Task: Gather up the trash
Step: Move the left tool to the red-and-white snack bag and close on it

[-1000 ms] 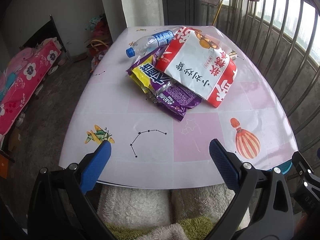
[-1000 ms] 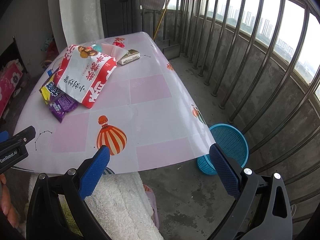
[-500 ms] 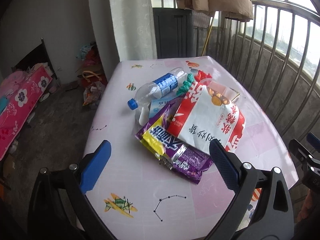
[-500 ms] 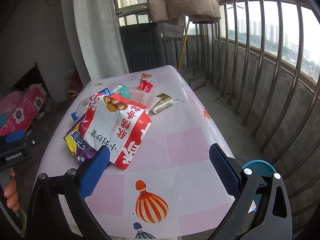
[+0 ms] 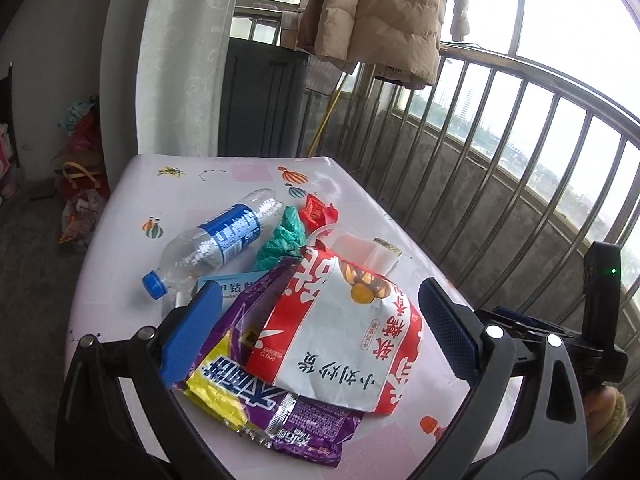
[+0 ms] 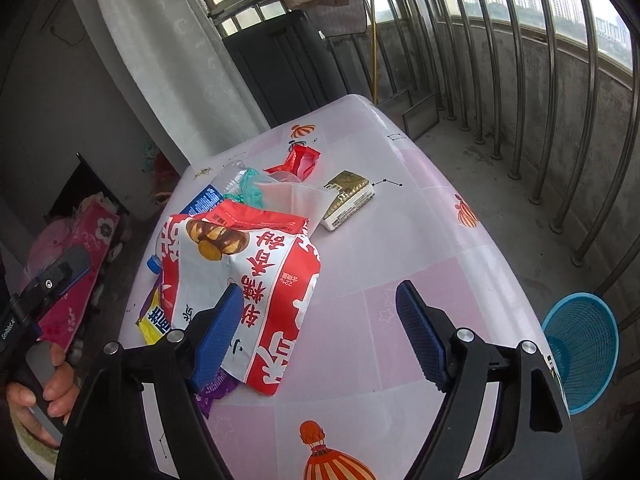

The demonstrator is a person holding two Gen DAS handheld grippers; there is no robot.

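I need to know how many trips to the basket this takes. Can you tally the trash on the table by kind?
Snack bags: 2, red-and-white bag, purple-and-yellow bag
Small wrappers: 2, red, gold
Plastic bottles: 1
Crumpled green plastic: 1
Clear plastic bag: 1
Blue-printed card: 1
Total: 8

The desk (image 6: pixel 432 216) wears a pale pink-and-white cover printed with balloons and star lines. On it lies a heap of litter: a clear plastic bottle (image 5: pixel 216 240) on its side, a crumpled green wrapper (image 5: pixel 284 236) beside it, a small red packet (image 6: pixel 298 162), a gold-and-white carton (image 6: pixel 348 198), a purple-and-yellow snack wrapper (image 5: pixel 256 400) and, overlapping it, a big red-and-white bag (image 6: pixel 248 276).
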